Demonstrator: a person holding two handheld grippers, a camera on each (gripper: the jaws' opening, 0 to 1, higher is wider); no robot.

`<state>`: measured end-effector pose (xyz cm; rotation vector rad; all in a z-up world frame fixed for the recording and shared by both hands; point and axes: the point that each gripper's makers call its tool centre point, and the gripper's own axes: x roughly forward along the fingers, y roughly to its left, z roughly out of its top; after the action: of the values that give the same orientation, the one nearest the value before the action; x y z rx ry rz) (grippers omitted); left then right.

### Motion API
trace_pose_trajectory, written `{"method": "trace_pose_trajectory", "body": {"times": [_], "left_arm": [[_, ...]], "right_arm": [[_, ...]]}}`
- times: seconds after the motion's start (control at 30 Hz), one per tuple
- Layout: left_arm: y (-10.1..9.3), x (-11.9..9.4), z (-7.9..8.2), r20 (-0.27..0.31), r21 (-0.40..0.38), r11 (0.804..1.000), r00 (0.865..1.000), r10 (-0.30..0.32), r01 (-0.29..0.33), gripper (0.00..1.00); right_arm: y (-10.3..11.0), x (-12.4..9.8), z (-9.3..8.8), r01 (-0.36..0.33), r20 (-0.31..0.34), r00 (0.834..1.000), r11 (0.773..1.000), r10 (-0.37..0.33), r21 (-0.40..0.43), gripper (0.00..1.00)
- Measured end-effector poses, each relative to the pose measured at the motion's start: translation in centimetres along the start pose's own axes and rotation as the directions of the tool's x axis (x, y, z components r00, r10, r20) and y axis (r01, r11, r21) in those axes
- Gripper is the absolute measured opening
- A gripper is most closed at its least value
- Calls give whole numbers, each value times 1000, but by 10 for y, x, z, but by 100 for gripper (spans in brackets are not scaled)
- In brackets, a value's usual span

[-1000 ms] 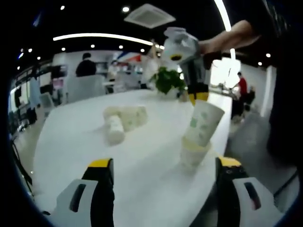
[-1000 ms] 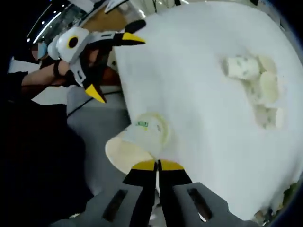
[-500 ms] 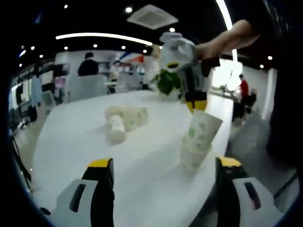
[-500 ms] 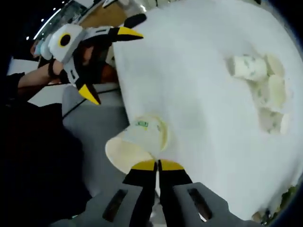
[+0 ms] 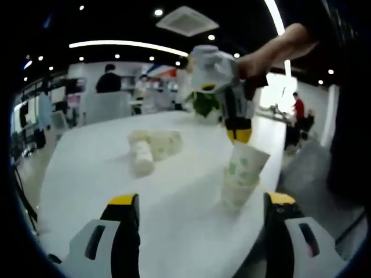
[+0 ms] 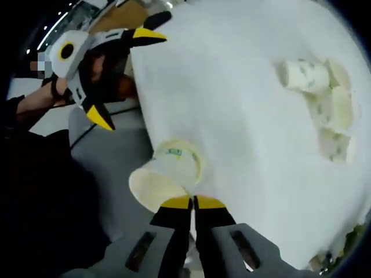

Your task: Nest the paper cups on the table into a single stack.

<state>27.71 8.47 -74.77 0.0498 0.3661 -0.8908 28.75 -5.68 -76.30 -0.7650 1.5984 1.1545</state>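
While tilted: white cup (image 5: 244,168), green print.

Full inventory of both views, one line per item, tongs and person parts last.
held paper cup: one, white with green print, tilted, its base going into the standing cup.
standing paper cup: one, white, upright near the table edge.
loose paper cups: a cluster, count unclear, white with green print, lying on their sides mid-table.
table: one, white.
potted plant: one, green, far end of the table.
people in the background: several, exact count unclear, behind the table.
right tongs: yellow tips, shut on the held paper cup's rim.
left tongs: yellow tips, open, empty.
person's arm: holding the right tongs.
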Motion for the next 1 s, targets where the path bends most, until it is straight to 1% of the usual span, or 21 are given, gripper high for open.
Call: {"method": "trace_pose_trajectory", "body": {"times": [0.17,0.3,0.4,0.47,0.53,0.6,0.67,0.9,1.0], "left_arm": [[-1,0,-1,2,-4,1000,1000,-1,1,87],[0,0,-2,2,-5,1000,1000,0,0,87],[1,0,-1,3,-6,1000,1000,1,-1,87],[1,1,0,3,-5,1000,1000,1,-1,87],[1,1,0,4,-3,1000,1000,-2,2,87],[1,1,1,4,-3,1000,1000,-1,1,87],[1,1,0,5,-5,1000,1000,-1,1,87],[-2,0,-2,1,-8,1000,1000,-6,6,87],[-3,0,-3,-2,-8,1000,1000,-8,8,87]], "right_arm": [[-2,2,1,2,-1,1000,1000,-2,-8,0],[-3,1,8,10,32,999,998,-8,-54,0],[-2,2,11,1,44,999,999,1,-51,0],[-1,4,13,-6,60,998,998,10,-70,0],[-2,5,12,-5,53,999,998,9,-67,0],[-2,5,15,-2,65,998,996,8,-85,2],[-2,5,15,1,68,998,996,5,-85,4],[-5,5,17,21,79,997,994,-13,-106,4],[-4,6,17,14,80,997,994,-6,-106,4]]}}
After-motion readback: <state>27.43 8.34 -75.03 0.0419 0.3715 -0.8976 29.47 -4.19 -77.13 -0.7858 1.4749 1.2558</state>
